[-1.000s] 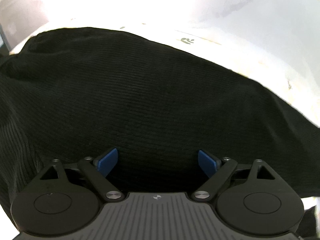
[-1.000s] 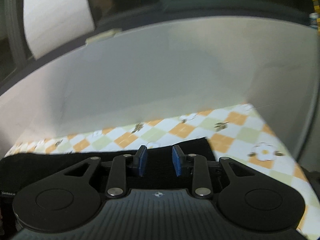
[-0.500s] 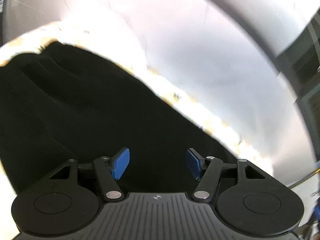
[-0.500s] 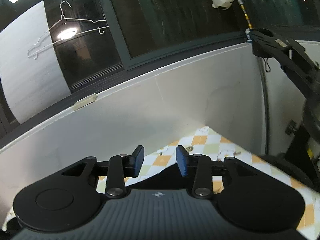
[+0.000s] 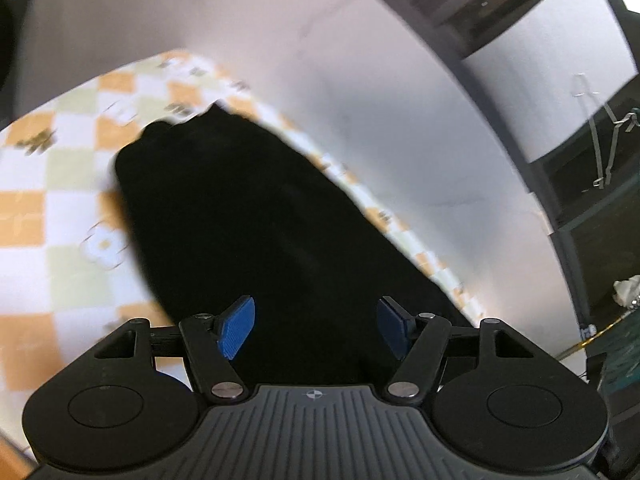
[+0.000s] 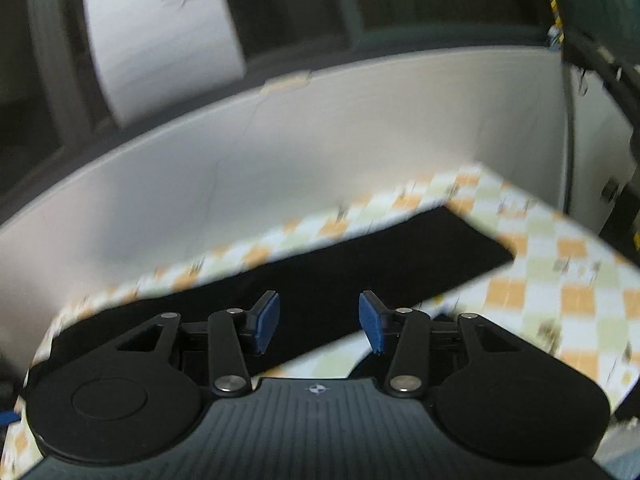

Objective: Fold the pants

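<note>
The black pants (image 5: 256,216) lie flat as a long strip on a table covered in an orange, green and white checked cloth (image 5: 60,200). My left gripper (image 5: 316,326) hovers over one end of them, open, with nothing between its blue pads. In the right wrist view the pants (image 6: 360,264) stretch from lower left to upper right along the back of the table. My right gripper (image 6: 318,326) hangs above their middle, open and holding nothing. Both views are motion-blurred.
A white wall panel (image 6: 280,152) rises right behind the table's back edge. Dark windows with a white sheet (image 6: 160,40) and a wire hanger (image 5: 600,136) stand above it. The table's right corner (image 6: 480,170) and front edge show in the right wrist view.
Both grippers have lifted and pulled back from the pants, so more of the table shows. The right gripper's fingers have spread wider apart. The left stays open.
</note>
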Action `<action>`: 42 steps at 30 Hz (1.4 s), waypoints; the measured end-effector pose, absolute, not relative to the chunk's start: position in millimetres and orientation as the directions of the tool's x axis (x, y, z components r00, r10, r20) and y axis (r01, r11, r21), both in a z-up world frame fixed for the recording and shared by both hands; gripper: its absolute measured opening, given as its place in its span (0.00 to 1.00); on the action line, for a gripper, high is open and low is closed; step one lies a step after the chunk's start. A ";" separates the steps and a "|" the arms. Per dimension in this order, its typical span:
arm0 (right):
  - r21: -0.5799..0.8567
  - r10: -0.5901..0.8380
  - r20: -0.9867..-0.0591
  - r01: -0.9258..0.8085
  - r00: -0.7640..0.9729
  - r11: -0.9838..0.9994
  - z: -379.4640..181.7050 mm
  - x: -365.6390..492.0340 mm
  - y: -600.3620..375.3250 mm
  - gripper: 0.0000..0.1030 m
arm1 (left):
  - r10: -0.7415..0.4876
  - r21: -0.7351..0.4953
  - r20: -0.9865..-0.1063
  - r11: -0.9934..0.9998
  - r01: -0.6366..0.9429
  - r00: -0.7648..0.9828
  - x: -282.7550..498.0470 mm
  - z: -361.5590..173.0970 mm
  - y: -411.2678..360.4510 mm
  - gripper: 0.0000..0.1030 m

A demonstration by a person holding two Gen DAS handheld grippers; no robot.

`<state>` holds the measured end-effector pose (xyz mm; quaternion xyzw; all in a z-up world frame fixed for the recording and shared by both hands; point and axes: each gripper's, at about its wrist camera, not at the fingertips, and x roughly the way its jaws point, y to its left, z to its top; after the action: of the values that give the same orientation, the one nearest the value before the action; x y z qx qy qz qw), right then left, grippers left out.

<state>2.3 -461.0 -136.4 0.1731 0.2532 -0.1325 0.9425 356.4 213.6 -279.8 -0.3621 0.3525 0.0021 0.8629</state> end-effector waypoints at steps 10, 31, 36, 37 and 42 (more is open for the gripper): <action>0.268 -0.201 -0.666 0.482 0.719 0.834 -196.9 -44.3 -430.3 0.46 | -0.308 -0.572 -0.701 0.782 -0.248 0.643 334.1 -318.8 209.5 0.67; 0.445 -0.040 -0.759 0.563 0.650 0.696 -259.5 -63.9 -440.0 0.48 | -0.310 -0.560 -0.770 0.747 -0.358 0.557 354.1 -358.3 189.2 0.67; 0.486 -0.005 -0.749 0.555 0.662 0.675 -262.1 -60.6 -452.2 0.46 | -0.293 -0.575 -0.758 0.723 -0.384 0.583 356.2 -366.1 190.5 0.67; 0.492 -0.007 -0.747 0.560 0.665 0.667 -262.1 -60.3 -453.0 0.46 | -0.282 -0.575 -0.756 0.717 -0.394 0.590 357.5 -366.6 192.2 0.67; 0.545 -0.051 -0.713 0.597 0.700 0.589 -266.8 -62.7 -475.8 0.43 | -0.192 -0.559 -0.752 0.693 -0.456 0.631 367.3 -367.8 205.7 0.67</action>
<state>-62.7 -475.8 -266.8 0.4089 0.3342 -0.1961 0.8262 367.3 205.7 -367.8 -0.3833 0.4222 0.0807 0.8175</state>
